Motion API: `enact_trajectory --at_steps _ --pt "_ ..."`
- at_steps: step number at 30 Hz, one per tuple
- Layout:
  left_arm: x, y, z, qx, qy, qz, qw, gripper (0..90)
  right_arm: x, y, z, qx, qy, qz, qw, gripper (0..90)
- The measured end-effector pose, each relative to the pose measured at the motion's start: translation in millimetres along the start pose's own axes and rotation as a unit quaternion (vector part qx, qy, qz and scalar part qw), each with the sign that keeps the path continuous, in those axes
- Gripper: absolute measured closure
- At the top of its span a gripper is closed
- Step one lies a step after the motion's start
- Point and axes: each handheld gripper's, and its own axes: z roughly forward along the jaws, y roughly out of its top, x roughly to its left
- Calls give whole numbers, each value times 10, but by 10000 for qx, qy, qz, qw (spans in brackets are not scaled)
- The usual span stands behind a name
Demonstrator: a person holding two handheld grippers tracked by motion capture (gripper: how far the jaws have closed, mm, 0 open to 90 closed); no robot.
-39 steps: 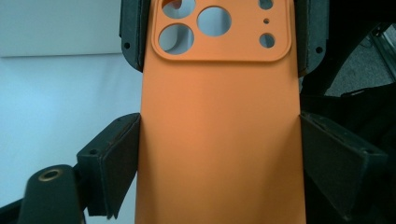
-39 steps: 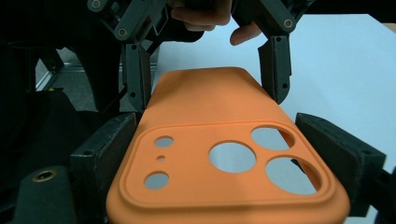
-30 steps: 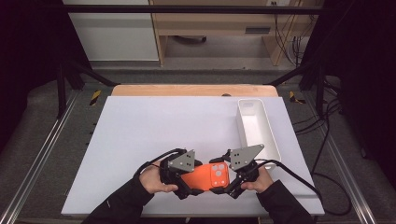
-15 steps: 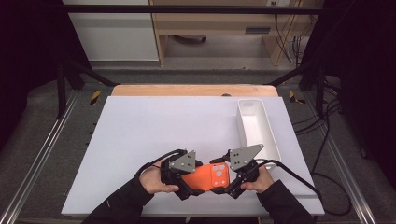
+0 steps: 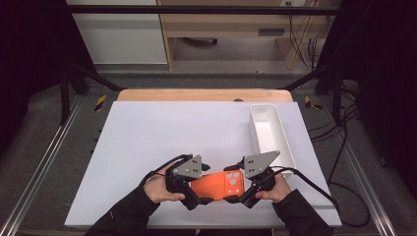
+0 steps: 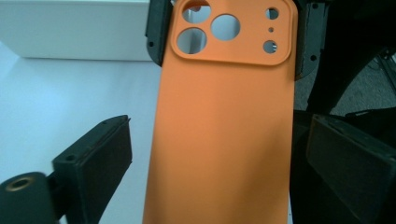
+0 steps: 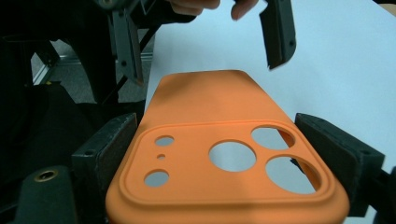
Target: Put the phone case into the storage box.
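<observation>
— Both ends covered? Your right gripper (image 5: pixel 244 195) clamps the orange phone case (image 5: pixel 216 185) at its camera end, near the table's (image 5: pixel 147 132) front edge.

— Left gripper (image 5: pixel 194 198) stands apart; you should close squarely.

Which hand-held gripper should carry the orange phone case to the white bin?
Right, probably. The right hand-held gripper clamps the orange phone case at its camera-cutout end and sits nearer the white bin. The left hand-held gripper stands open around the other end.
</observation>
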Motion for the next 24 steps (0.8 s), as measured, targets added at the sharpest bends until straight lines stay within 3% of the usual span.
enact_trajectory --at_steps 6,14,24 --pt "8 -30 -48 -93 121 -160 9998 8 -8 12 -50 114 -80 -8 9999 164" --pt "-2 -67 -18 144 287 -210 9993 0 -27 21 -74 347 -123 14 9993 164" --pt "8 -107 33 384 340 -264 9983 0 -47 59 -155 588 -143 -9 9982 163"
